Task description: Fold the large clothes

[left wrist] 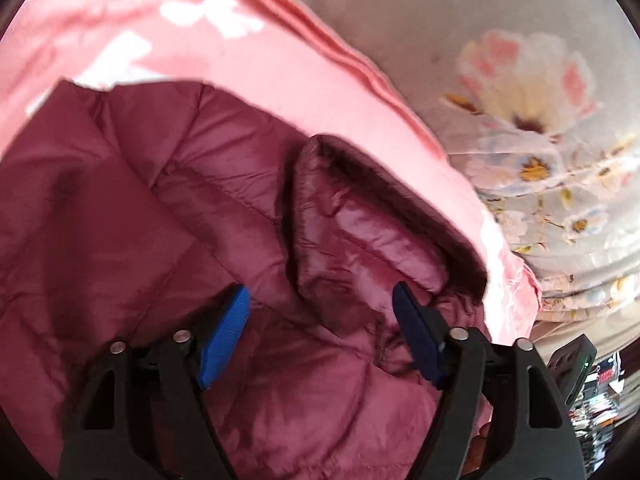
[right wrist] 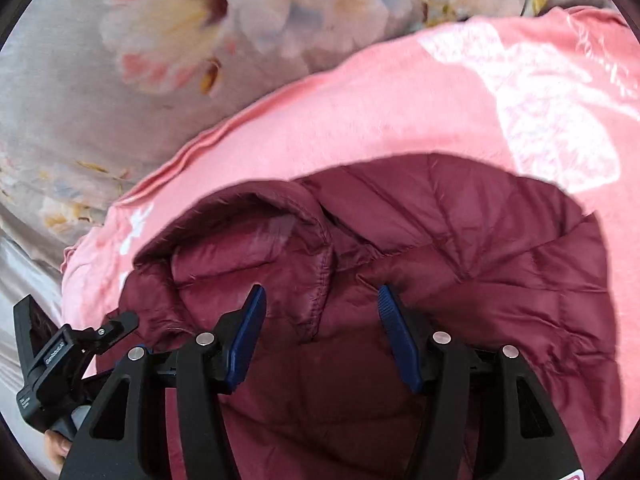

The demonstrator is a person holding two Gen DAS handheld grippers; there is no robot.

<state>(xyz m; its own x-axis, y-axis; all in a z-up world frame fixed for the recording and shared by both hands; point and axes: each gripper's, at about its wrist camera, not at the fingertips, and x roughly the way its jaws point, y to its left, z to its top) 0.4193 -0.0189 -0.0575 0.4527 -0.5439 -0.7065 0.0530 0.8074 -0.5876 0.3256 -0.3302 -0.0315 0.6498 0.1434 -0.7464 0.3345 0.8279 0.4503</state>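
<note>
A maroon quilted puffer jacket [left wrist: 168, 208] lies spread on a pink blanket [left wrist: 248, 68]. Its fur-edged hood [left wrist: 360, 232] lies folded over the jacket body. My left gripper [left wrist: 320, 304] is open, just above the jacket beside the hood, holding nothing. In the right wrist view the same jacket [right wrist: 480, 248] fills the lower half, with the hood [right wrist: 248, 240] at left. My right gripper [right wrist: 320, 300] is open above the jacket, jaws either side of the hood's seam, holding nothing.
The pink blanket [right wrist: 400, 112] rests on a grey floral bedsheet [left wrist: 520, 100], also seen in the right wrist view [right wrist: 120, 60]. The other gripper's black body [right wrist: 60, 360] shows at lower left. Clutter [left wrist: 600, 400] lies past the bed's edge.
</note>
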